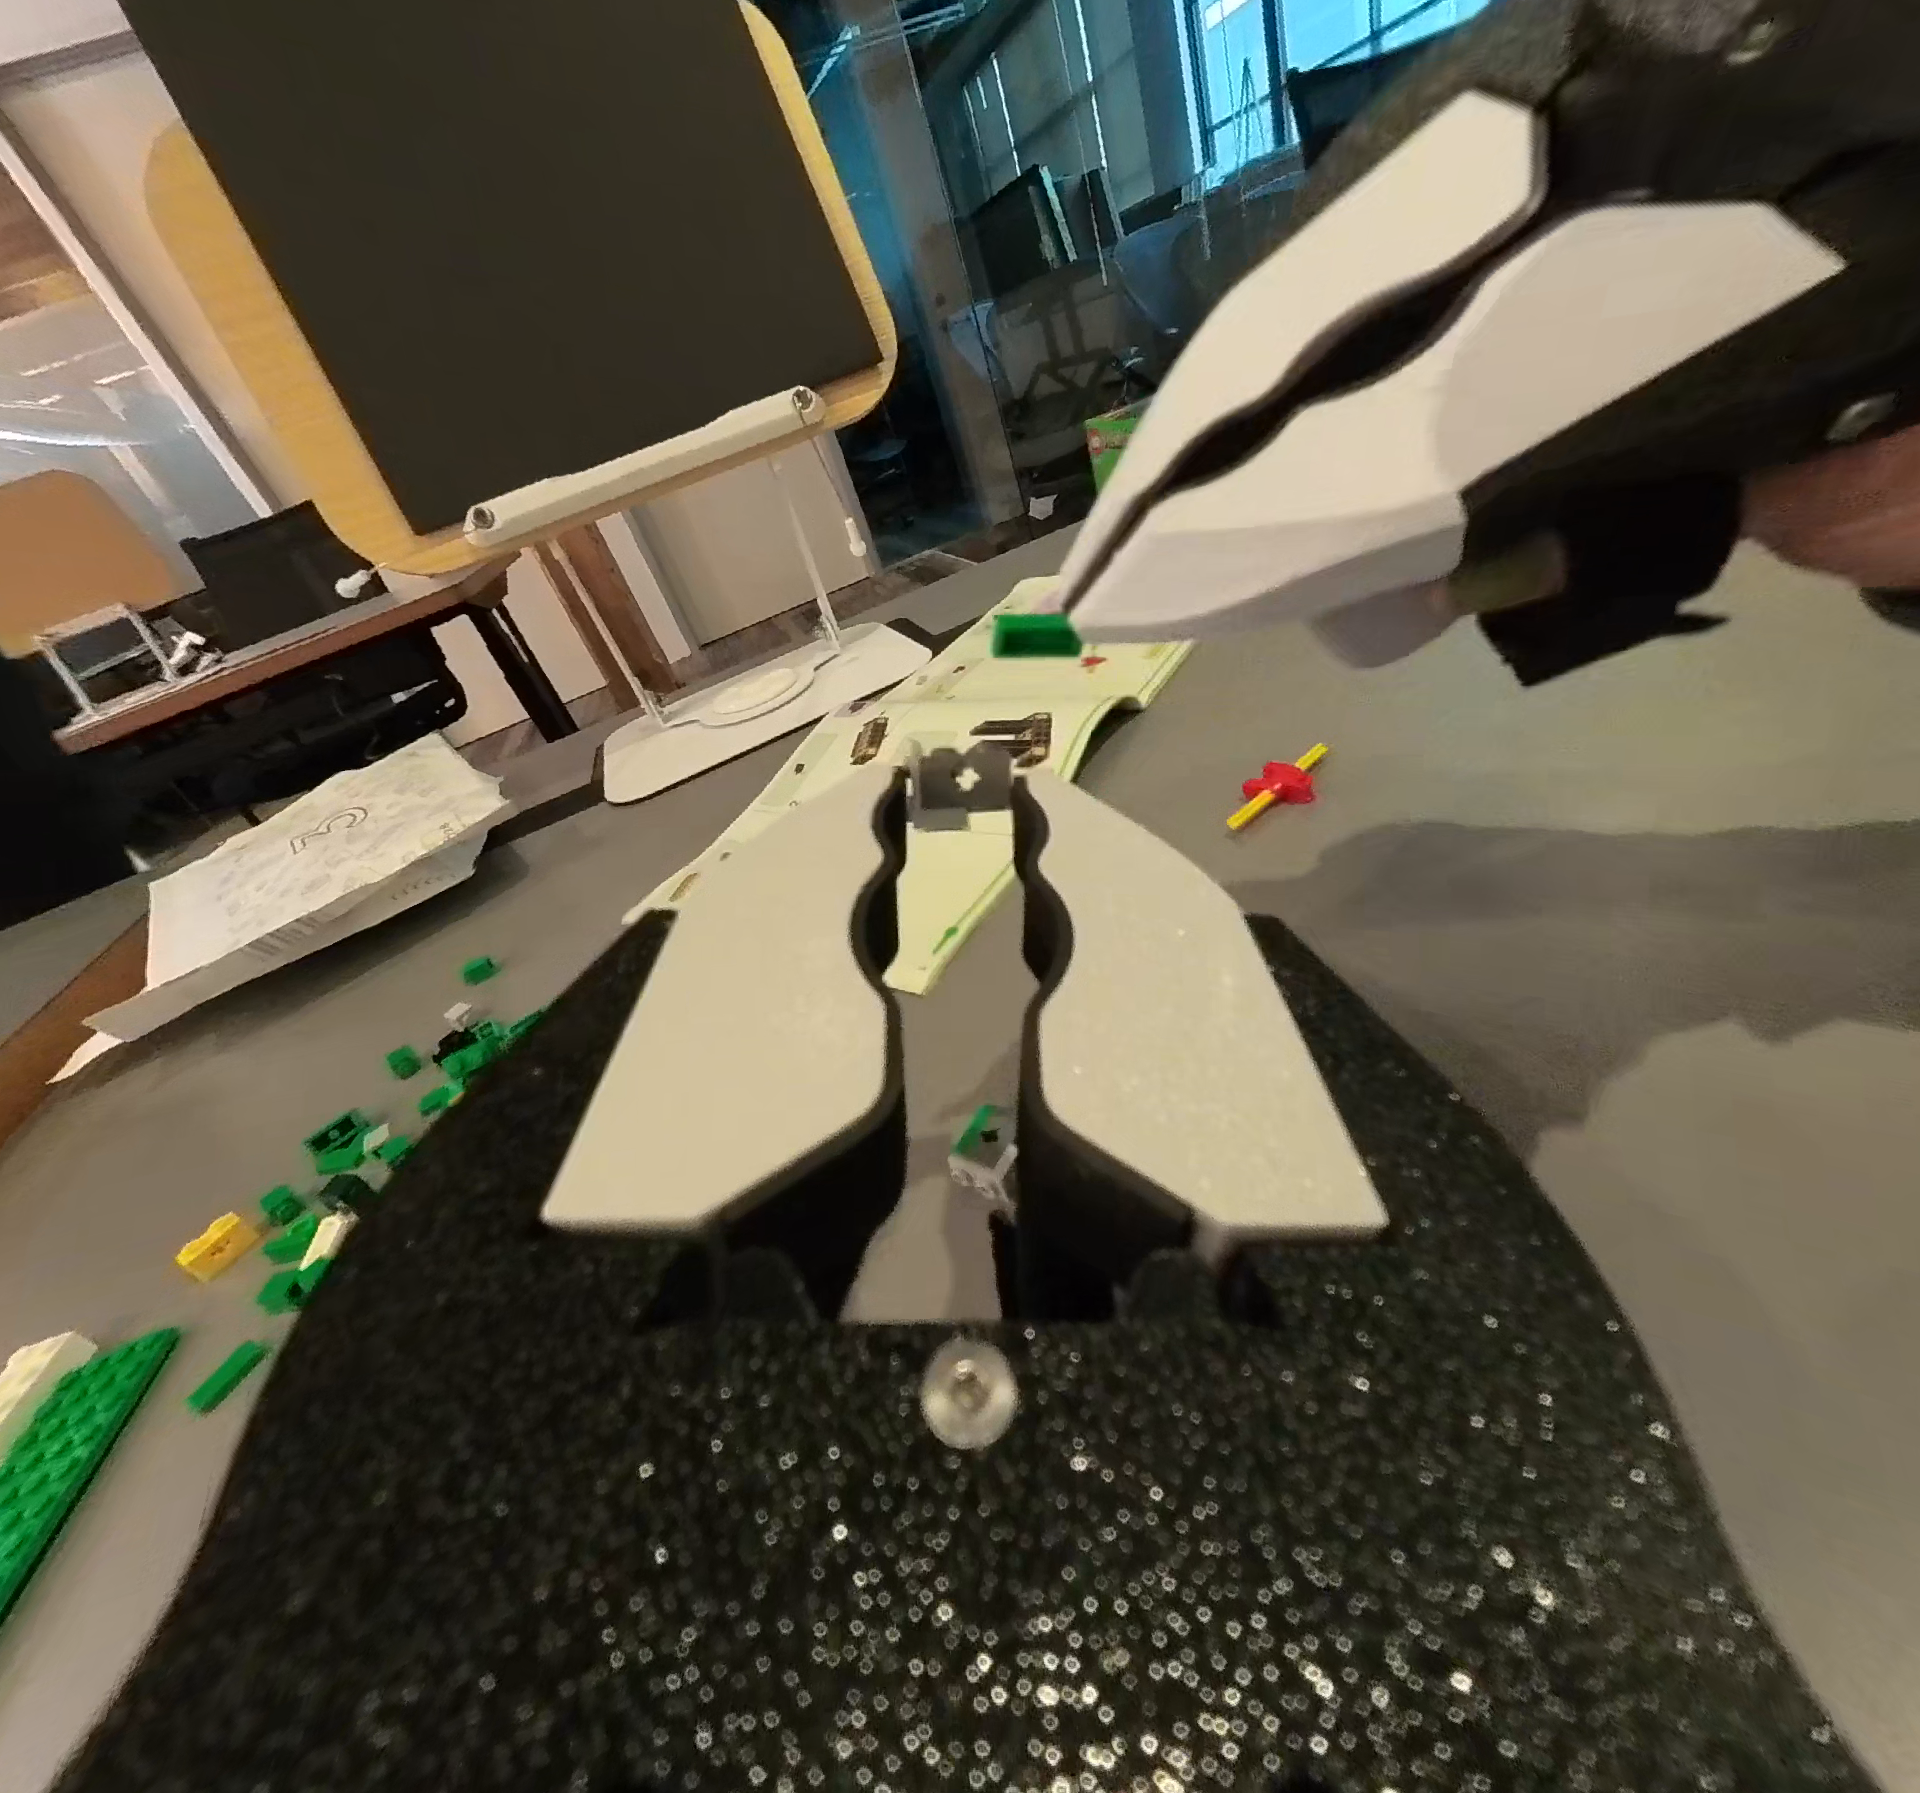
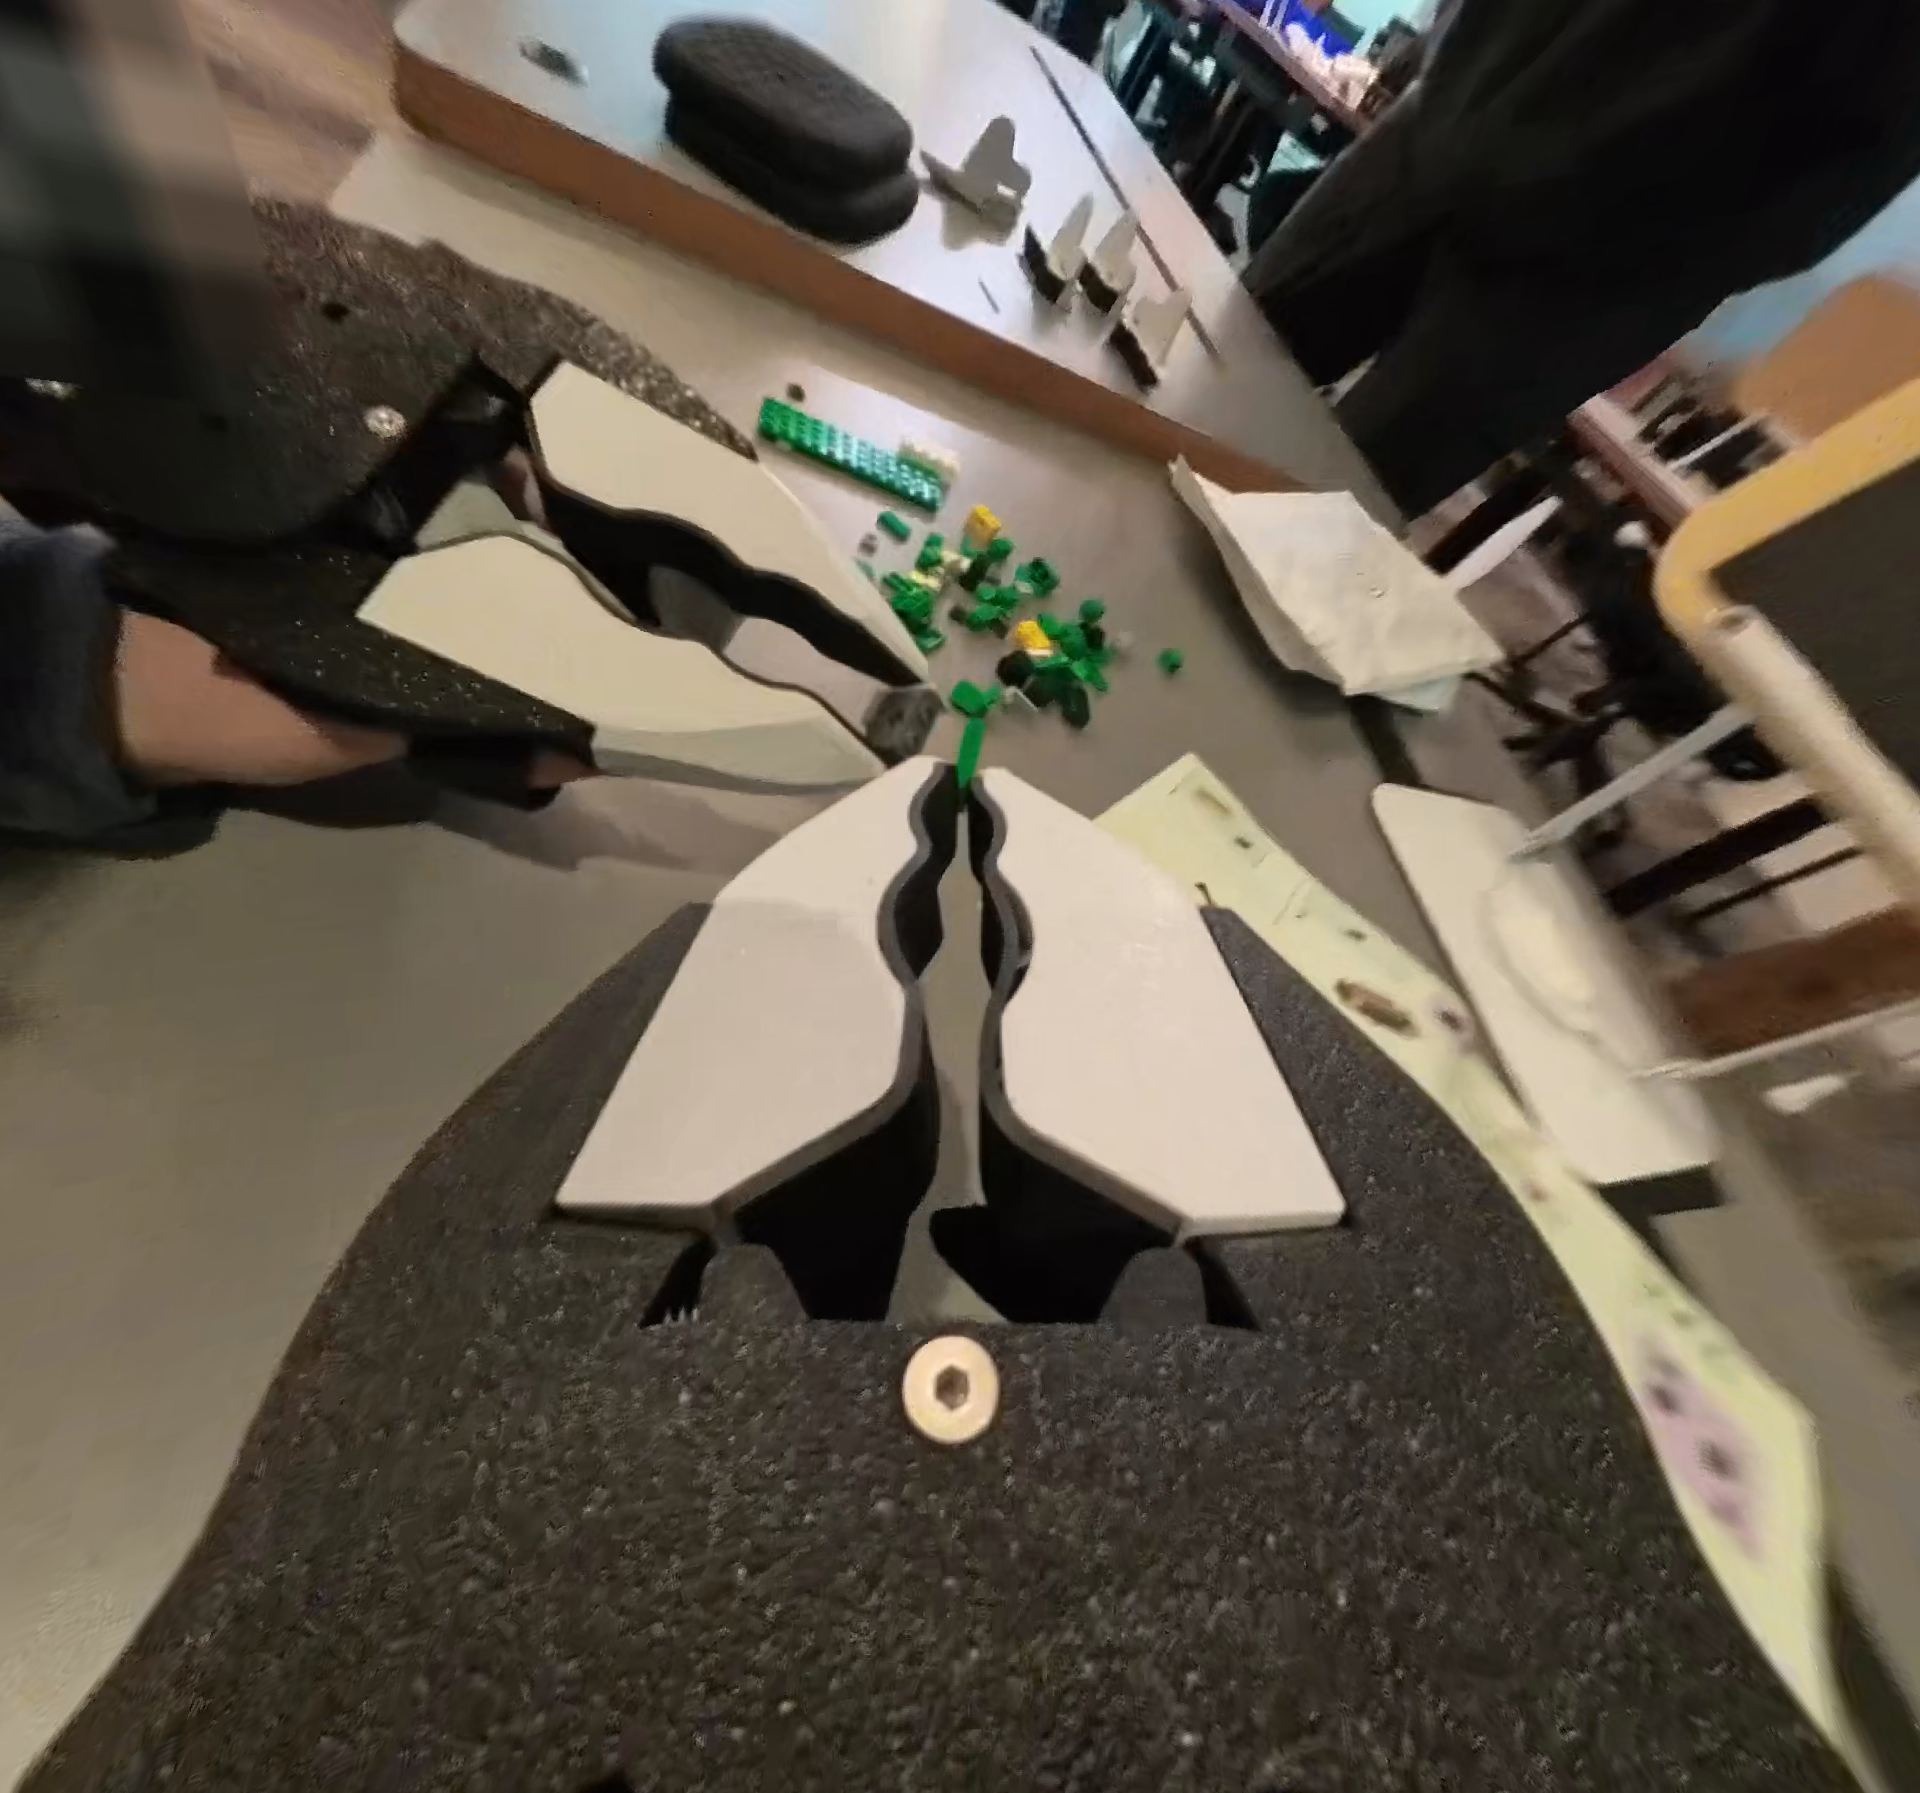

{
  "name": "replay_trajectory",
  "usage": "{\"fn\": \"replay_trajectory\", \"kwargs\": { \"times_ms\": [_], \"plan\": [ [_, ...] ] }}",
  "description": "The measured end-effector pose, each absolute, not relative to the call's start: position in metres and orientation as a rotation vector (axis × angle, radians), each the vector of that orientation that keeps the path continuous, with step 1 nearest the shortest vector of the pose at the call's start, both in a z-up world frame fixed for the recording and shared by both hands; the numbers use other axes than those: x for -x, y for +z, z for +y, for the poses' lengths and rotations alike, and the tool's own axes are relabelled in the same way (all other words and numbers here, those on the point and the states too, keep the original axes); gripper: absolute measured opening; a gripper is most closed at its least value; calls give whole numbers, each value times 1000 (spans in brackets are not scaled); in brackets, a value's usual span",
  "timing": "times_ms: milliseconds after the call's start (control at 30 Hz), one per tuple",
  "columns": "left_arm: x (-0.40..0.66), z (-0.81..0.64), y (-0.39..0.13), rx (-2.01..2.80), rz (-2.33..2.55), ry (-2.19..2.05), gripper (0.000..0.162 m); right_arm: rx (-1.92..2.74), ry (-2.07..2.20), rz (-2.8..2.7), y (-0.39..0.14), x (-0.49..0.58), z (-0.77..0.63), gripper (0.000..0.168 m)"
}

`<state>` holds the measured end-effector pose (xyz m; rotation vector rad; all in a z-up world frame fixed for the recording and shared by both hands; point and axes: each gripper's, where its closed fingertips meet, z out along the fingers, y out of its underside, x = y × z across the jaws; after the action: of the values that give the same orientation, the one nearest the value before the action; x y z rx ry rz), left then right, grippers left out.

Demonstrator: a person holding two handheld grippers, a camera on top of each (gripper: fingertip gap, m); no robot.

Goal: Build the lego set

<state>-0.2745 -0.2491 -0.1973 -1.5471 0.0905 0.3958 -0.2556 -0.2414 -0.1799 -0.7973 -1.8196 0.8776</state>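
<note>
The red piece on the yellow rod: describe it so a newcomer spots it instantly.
On the grey table, look just right of the open instruction booklet. The red piece on the yellow rod lies there alone, apart from the green brick pile, the only red part.

Loose green plastic bricks (image 2: 987,600) lie left of the open paper instruction booklet (image 1: 935,756); the crumpled white paper bag (image 1: 312,870) lies behind them.

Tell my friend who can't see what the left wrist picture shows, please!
The left gripper pinches a small grey Lego piece above an open instruction booklet on a grey table. The right gripper holds a green brick close by, and loose green bricks lie to the left.
</note>
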Motion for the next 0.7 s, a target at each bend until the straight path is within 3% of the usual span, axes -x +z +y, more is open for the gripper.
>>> {"fn": "replay_trajectory", "kwargs": {
  "times_ms": [167,700],
  "plan": [
    [273,-249,-197,1547,97,389,19,674,539,-1894,-188,262,-242,2],
    [267,-246,-198,1555,151,427,18,615,404,-1995,-192,262,-250,0]
  ]
}}
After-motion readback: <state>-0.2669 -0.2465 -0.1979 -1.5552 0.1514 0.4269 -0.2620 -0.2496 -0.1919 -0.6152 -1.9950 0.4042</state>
